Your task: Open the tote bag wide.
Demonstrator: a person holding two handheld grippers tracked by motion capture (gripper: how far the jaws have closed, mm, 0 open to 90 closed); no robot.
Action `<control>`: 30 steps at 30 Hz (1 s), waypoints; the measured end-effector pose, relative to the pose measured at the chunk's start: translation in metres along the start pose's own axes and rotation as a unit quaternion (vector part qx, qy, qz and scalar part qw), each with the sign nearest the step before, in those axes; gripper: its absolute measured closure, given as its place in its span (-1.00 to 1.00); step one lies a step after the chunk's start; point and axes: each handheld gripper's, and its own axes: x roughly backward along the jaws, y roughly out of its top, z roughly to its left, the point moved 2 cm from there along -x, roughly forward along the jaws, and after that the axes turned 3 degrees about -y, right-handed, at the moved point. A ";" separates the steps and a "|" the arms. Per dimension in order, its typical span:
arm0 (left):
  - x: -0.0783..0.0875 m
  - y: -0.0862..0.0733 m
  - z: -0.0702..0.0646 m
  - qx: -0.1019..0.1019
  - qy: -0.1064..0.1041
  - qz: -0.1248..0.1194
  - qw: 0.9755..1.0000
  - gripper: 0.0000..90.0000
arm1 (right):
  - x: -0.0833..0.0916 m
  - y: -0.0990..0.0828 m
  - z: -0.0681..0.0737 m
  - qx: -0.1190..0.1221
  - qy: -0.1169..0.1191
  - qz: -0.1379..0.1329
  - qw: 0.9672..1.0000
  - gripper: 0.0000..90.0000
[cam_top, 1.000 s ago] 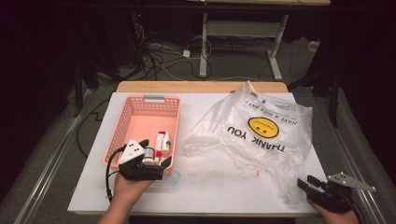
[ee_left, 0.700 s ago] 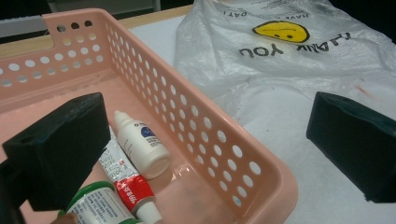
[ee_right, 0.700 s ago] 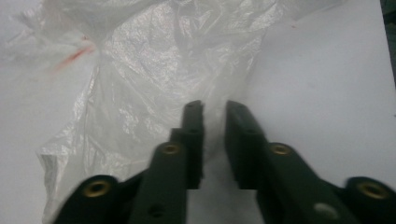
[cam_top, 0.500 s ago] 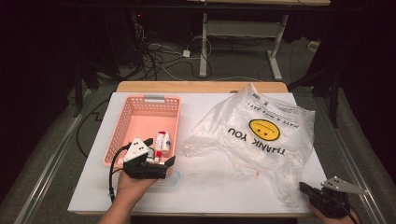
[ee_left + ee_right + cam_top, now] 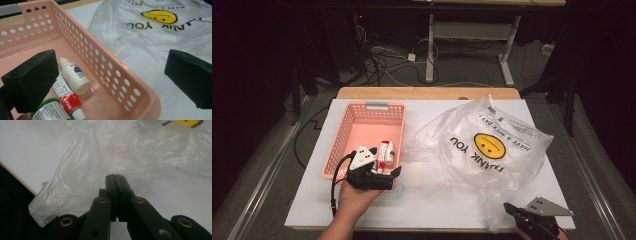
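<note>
Two grippers work at the near edge of the desk (image 5: 422, 200), well apart from each other. The left gripper (image 5: 382, 176) sits in a hand that comes up from the near edge, the forearm angled toward the far side and the palm under the black body; it lies at the near end of the pink perforated basket (image 5: 343, 131), pointing rightward. Its jaws are spread wide with nothing between the pads: in the left gripper view one pad hangs over the basket floor and the other over the bare desk beyond the basket's right wall. Inside the basket, at its near end, lie a small white dropper bottle (image 5: 74, 75), a red-and-white tube (image 5: 67, 98) just beside it, and a green-and-white container (image 5: 50, 110) partly hidden under the jaw.

The right gripper (image 5: 512, 209) is at the near right corner, its grey three-cornered plate on top, tips pointing left and toward the far side. Its jaws have just been closing and are now pressed together; in the right gripper view the tips meet at the near edge of the clear plastic bag (image 5: 492, 150), but whether film is pinched between them I cannot tell. The bag, printed with a yellow smiley and "THANK YOU", lies crumpled over the right half of the desk.
</note>
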 end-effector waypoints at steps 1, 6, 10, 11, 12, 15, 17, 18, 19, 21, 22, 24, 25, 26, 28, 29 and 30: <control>0.001 0.000 -0.001 0.001 -0.004 -0.003 1.000 -1.00 | -0.005 0.005 0.010 0.012 0.014 -0.002 1.000 1.00; 0.004 0.000 -0.001 0.012 -0.002 -0.007 1.000 -1.00 | -0.016 0.012 0.029 0.033 0.034 0.003 0.999 1.00; 0.008 0.000 0.001 0.018 0.003 -0.010 1.000 -1.00 | -0.006 0.014 0.021 0.012 0.033 -0.019 0.999 0.86; 0.009 0.000 0.001 0.019 0.006 -0.012 1.000 -1.00 | -0.006 0.014 0.021 0.012 0.033 -0.019 0.999 0.86; 0.009 -0.001 0.001 0.019 0.006 -0.013 1.000 -1.00 | 0.003 0.015 0.015 -0.002 0.035 -0.039 0.999 0.72; 0.011 -0.001 0.001 0.016 0.004 -0.015 1.000 -1.00 | 0.017 0.017 0.005 -0.027 0.042 -0.073 0.996 0.58; 0.011 -0.002 0.001 0.016 0.004 -0.016 1.000 -1.00 | 0.023 0.020 -0.001 -0.032 0.034 -0.092 0.995 0.47; 0.012 -0.002 0.001 0.019 0.001 -0.018 1.000 -1.00 | 0.026 0.021 -0.004 -0.036 0.029 -0.102 0.994 0.43; 0.013 -0.003 0.001 0.021 0.004 -0.022 1.000 -1.00 | 0.026 0.021 -0.004 -0.036 0.029 -0.102 0.994 0.43; 0.014 -0.004 0.000 0.023 0.005 -0.026 0.999 -1.00 | 0.028 0.024 -0.012 -0.044 0.020 -0.115 0.992 0.31; 0.014 -0.004 0.000 0.025 0.006 -0.026 0.999 -1.00 | 0.028 0.025 -0.015 -0.045 0.013 -0.122 0.991 0.24; 0.013 -0.004 0.001 0.029 0.002 -0.025 0.999 -1.00 | 0.026 0.028 -0.024 -0.050 0.002 -0.127 0.991 0.09; 0.013 -0.004 0.002 0.031 0.000 -0.024 0.999 -1.00 | 0.024 0.029 -0.028 -0.053 -0.003 -0.131 0.990 -0.03; 0.013 -0.004 0.002 0.032 -0.001 -0.024 0.999 -1.00 | 0.022 0.030 -0.032 -0.055 -0.008 -0.137 0.989 -0.14; 0.012 -0.005 0.001 0.028 -0.002 -0.020 0.999 -1.00 | 0.015 0.033 -0.039 -0.058 -0.012 -0.134 0.989 -0.33; 0.012 -0.005 0.001 0.024 -0.001 -0.020 1.000 -1.00 | 0.010 0.034 -0.042 -0.058 -0.011 -0.135 0.989 -0.49; 0.011 -0.005 0.000 0.023 -0.001 -0.020 1.000 -1.00 | 0.006 0.037 -0.044 -0.059 -0.016 -0.133 0.989 -0.62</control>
